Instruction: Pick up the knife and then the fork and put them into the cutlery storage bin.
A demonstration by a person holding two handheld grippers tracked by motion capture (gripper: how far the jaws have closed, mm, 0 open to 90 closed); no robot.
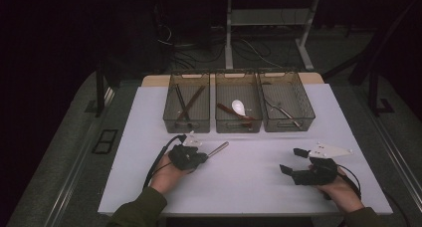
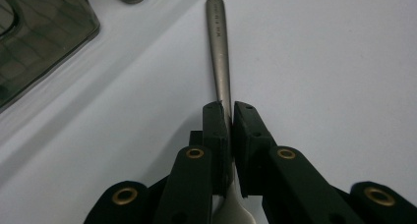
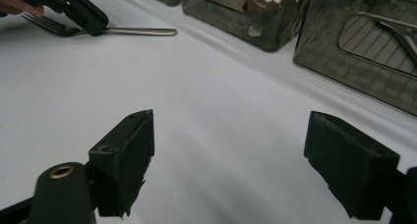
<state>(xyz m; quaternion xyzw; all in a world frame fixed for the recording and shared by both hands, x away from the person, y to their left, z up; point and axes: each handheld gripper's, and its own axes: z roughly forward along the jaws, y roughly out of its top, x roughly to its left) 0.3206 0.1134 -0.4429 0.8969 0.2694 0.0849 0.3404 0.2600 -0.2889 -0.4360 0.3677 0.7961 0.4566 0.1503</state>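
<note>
At the near left of the white desk (image 1: 259, 182), the left gripper (image 1: 203, 157) lies low, its fingers (image 2: 216, 130) clenched on a metal fork (image 2: 220, 52). Fork lies flat on the desk; grip sits on the neck, between tines and handle. Handle runs out beyond the fingers toward the bins, tines point back toward the hand. From the right gripper view the fork's tines (image 3: 42, 23) show just beside the left gripper (image 3: 91, 22).

Ahead, at the far side of the desk, three smoky see-through bins stand in a row, close together. Left bin (image 1: 186, 122) holds dark sticks lying crossed. Middle bin (image 1: 238, 125) holds a white spoon (image 1: 239, 107) and a brown-handled utensil. Right bin (image 1: 288, 123) holds metal cutlery, kind not readable. Fork handle ends short of the bins, with bare desk between.

At the near right, the right gripper (image 1: 292, 161) rests on the desk, well apart from the fork, fingers (image 3: 125, 155) released and wide, nothing between them but bare desk.
</note>
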